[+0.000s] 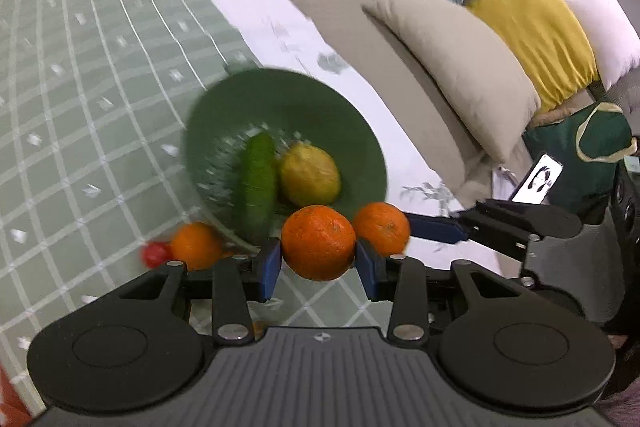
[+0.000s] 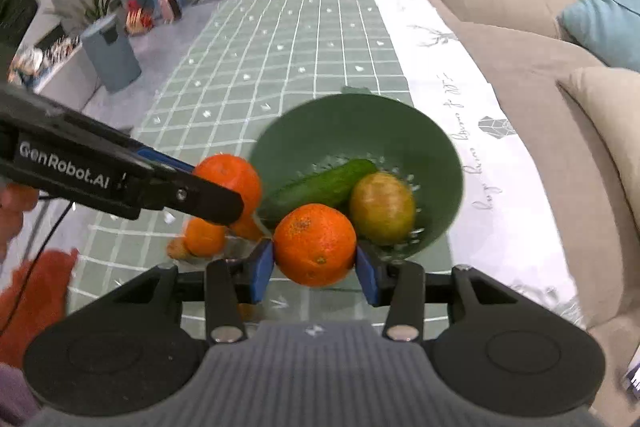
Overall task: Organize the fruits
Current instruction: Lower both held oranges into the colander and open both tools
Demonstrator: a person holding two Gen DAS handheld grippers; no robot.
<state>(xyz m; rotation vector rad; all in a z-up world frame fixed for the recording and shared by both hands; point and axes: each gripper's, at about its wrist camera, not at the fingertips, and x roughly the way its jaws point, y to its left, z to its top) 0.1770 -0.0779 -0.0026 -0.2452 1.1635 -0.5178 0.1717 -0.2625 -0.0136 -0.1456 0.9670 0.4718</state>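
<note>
Pinching an orange (image 1: 318, 243) across its middle, the left tool (image 1: 318, 263) holds it above the tabletop (image 1: 80, 107), and the right tool (image 2: 315, 267) grips a second orange (image 2: 315, 245) likewise. Both fruits look firm, light and round enough to roll, so a mid-line grip suits them; beyond sits the green colander (image 2: 360, 115) with a cucumber (image 2: 320, 187) and a lemon (image 2: 382, 209).

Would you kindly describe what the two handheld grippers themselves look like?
Both the left gripper and right gripper have black linkage arms, blue pads, round black discs and a ribbed grey body. The left one carries white "GenRobot.AI" lettering and a thin black cable.
</note>
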